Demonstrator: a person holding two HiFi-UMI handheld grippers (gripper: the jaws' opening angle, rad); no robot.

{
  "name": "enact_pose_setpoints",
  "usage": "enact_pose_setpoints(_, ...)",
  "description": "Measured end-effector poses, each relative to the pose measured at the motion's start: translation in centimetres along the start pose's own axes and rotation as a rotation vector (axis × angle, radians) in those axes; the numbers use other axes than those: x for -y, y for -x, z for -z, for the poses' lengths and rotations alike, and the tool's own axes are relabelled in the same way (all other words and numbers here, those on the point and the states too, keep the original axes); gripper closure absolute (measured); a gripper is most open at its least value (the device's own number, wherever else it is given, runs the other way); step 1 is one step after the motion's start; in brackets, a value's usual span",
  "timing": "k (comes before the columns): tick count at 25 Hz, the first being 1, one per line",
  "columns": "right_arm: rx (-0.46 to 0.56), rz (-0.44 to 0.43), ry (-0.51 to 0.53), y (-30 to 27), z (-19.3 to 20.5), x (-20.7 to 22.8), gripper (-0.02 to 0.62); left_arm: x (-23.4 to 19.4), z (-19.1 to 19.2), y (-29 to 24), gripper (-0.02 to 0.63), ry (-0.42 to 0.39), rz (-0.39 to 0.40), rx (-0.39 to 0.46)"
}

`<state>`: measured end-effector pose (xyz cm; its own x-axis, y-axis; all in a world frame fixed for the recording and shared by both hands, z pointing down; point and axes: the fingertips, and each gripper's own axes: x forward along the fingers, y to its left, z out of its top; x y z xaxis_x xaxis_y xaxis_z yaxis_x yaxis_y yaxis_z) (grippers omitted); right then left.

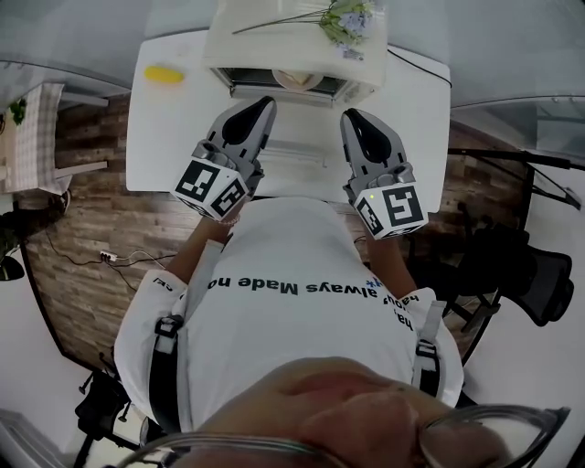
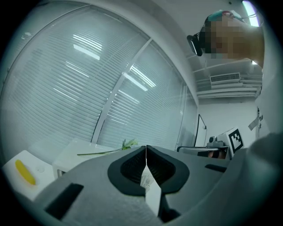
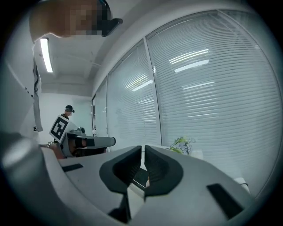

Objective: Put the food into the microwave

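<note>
The cream microwave (image 1: 291, 47) stands at the back of the white table (image 1: 151, 137), its front opening toward me. A pale round dish (image 1: 299, 80) shows inside the opening. A yellow food item (image 1: 164, 75) lies on the table left of the microwave, also seen as the yellow item (image 2: 25, 171) in the left gripper view. My left gripper (image 1: 266, 103) and right gripper (image 1: 354, 117) are held close to my chest over the table's near edge, pointing at the microwave. In both gripper views, left gripper (image 2: 146, 151) and right gripper (image 3: 143, 152), the jaws stand together with nothing between them.
A spray of flowers (image 1: 345, 20) lies on top of the microwave. Wooden floor (image 1: 91, 219) shows left of the table, with a cable on it. A dark office chair (image 1: 526, 265) stands at the right. Window blinds (image 2: 88, 88) fill the wall behind the table.
</note>
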<state>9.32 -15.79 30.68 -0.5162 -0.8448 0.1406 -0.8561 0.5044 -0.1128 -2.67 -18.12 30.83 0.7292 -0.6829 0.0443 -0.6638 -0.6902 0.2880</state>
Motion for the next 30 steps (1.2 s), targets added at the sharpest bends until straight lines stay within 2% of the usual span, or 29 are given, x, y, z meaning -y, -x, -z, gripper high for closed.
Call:
enact_pose_setpoints(7, 0.024, -0.015, 0.043, 1.6, -2.2, -1.7, 0.569, 1.7, -1.8, 1.3, 0.592, -0.041, 0.010, 0.034)
enact_pose_setpoints(16, 0.031, -0.017, 0.054, 2.0, -3.0, -2.2, 0.569, 2.0, -2.7, 1.7, 0.592, -0.074, -0.003, 0.051)
enact_pose_setpoints(30, 0.036, 0.007, 0.055, 2.1, -3.3, -1.9, 0.569, 1.8, -2.9, 1.7, 0.592, -0.064, -0.001, 0.055)
